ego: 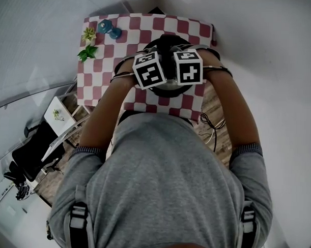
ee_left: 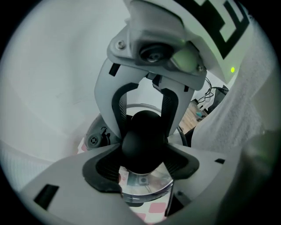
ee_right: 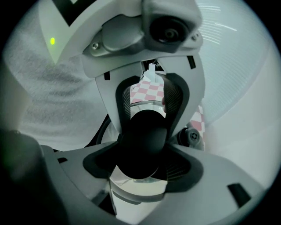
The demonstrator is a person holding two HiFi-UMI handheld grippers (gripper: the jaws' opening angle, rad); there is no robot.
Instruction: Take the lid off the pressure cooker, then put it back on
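Observation:
The pressure cooker [ego: 167,43] stands on a red-and-white checked table [ego: 104,68], mostly hidden under my two marker cubes. In the left gripper view, my left gripper [ee_left: 142,162] is shut on the lid's round black knob [ee_left: 141,140], with both black pads against its sides. The shiny metal lid [ee_left: 145,183] shows just below. My right gripper [ee_right: 142,167] grips the same knob [ee_right: 142,140] from the opposite side, above the lid [ee_right: 136,188]. Each gripper sees the other's fingers [ee_left: 119,114] [ee_right: 173,101] around the knob. In the head view, the left gripper [ego: 151,71] and the right gripper [ego: 187,67] sit side by side.
A blue dumbbell-shaped object [ego: 109,29] and small green plants [ego: 87,52] lie at the table's far left corner. A white stand [ego: 61,115] and a black chair [ego: 32,147] are on the floor to the left. Cables [ego: 211,123] trail at the right.

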